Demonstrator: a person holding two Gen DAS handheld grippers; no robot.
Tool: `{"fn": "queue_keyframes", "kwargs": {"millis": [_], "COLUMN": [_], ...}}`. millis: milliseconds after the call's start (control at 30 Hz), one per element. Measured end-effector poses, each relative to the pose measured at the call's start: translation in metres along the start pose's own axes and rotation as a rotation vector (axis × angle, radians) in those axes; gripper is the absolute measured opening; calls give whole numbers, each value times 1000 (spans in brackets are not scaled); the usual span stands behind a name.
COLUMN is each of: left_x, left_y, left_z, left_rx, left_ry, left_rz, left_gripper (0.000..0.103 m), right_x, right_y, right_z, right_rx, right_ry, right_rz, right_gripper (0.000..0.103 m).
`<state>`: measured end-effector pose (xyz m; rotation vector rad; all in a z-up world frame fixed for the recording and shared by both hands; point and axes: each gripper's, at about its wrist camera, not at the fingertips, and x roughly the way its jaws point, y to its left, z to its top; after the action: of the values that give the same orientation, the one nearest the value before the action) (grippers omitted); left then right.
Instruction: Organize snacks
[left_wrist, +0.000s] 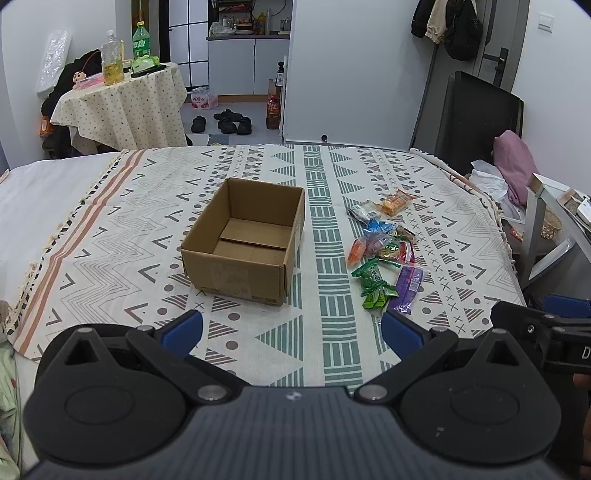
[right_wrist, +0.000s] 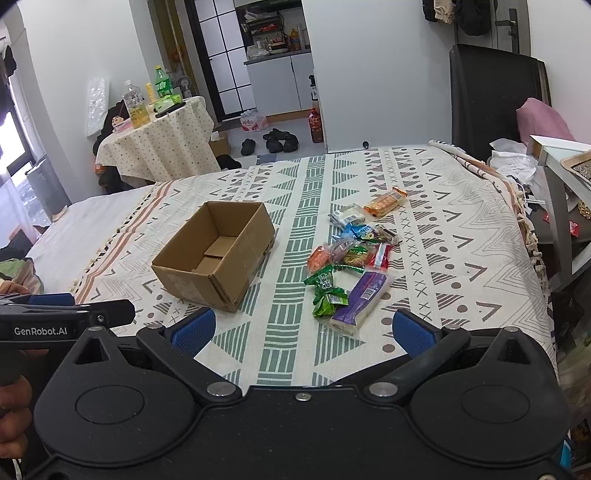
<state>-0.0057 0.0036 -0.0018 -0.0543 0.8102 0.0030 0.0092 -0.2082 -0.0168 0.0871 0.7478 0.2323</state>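
An open, empty cardboard box (left_wrist: 245, 236) (right_wrist: 214, 254) sits on the patterned bedspread (left_wrist: 325, 192) (right_wrist: 443, 229). To its right lies a loose pile of several wrapped snacks (left_wrist: 384, 251) (right_wrist: 351, 254): green packets (left_wrist: 375, 286) (right_wrist: 327, 293), a purple pack (left_wrist: 408, 284) (right_wrist: 360, 299), an orange cracker pack (left_wrist: 395, 201) (right_wrist: 384, 201). My left gripper (left_wrist: 291, 332) is open, low over the near edge, in front of the box. My right gripper (right_wrist: 303, 328) is open too, its blue fingertips (right_wrist: 415, 334) just short of the purple pack. Neither holds anything.
A small round table (left_wrist: 122, 99) with bottles stands beyond the bed at the left. Shoes (left_wrist: 225, 122) lie on the floor near a doorway. A black panel (left_wrist: 476, 122) and pink pillow (left_wrist: 513, 162) are at the right, with a white side table (right_wrist: 561, 177).
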Motion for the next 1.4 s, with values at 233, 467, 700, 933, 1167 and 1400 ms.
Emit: {"fn": "queue_keyframes", "kwargs": {"millis": [233,467,700,933,1167,1400], "left_x": [0,1,7,29,49,71], "left_y": [1,0,-1,-9,-14,-26], "left_z": [-1,-1,-1,-5,-4,3], "left_rx": [0,-7,-28,-25,-41,-47], "left_ry": [0,-2,-23,10,30,37], "left_rz": [0,-4,-9,-35,-54,-72], "left_gripper": [102,102,102,102,102,100], "right_x": [0,2,6,23,40,54], "right_y": [-1,-2,-5,-13,-24,-43], "right_z": [0,0,-2,-6,-9,-6], "right_rx": [1,1,2,7,19,58], "right_ry": [0,0,4,29,55,58], "right_rz": [-1,-6,4,7,9,33], "right_gripper": [103,103,103,103,103,100]}}
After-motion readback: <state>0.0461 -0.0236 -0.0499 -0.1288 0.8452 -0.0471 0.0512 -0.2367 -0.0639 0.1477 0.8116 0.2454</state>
